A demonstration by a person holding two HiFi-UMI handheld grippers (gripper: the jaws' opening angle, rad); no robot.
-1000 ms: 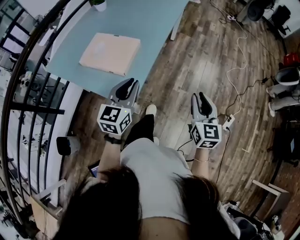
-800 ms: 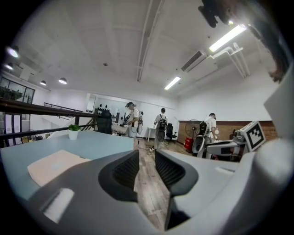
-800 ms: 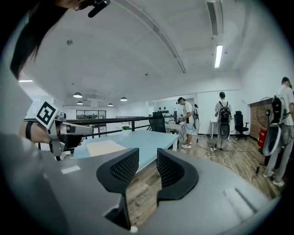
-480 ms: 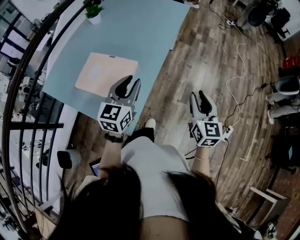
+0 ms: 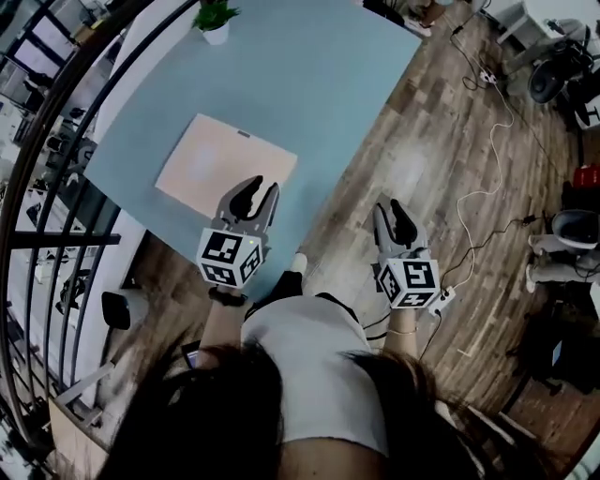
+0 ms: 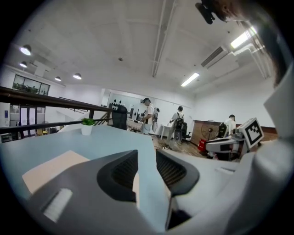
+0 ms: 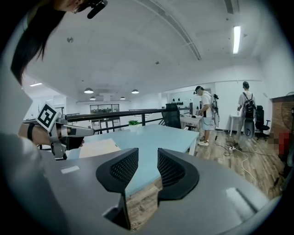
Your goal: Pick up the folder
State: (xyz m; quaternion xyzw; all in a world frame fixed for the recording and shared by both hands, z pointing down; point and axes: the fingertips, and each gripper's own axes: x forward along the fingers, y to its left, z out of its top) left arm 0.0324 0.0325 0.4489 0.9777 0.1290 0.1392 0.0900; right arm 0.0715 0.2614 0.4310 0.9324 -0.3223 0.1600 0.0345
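Observation:
The folder [image 5: 225,161] is a flat pale peach sheet lying on the light blue table [image 5: 309,84], near its front left corner. My left gripper [image 5: 253,185] hovers over the table's near edge, its tips just short of the folder's near right corner; its jaws are opening and nothing is between them. In the left gripper view, the folder [image 6: 50,167] lies low to the left of the left gripper [image 6: 146,153]. My right gripper [image 5: 392,208] is off the table's right side, over the wooden floor, open and empty. The right gripper view has the right gripper [image 7: 148,153] facing the table [image 7: 151,137], with the folder [image 7: 96,148] at left.
A small potted plant [image 5: 216,17] stands at the table's far left edge. A dark curved railing [image 5: 56,169] runs along the left. Cables [image 5: 478,202] trail over the floor on the right. Office chairs and several people [image 6: 148,114] are beyond the table.
Both grippers have moved forward toward the table. The left one, earlier short of the table edge, now reaches over it near the folder, and its jaws stand wider apart.

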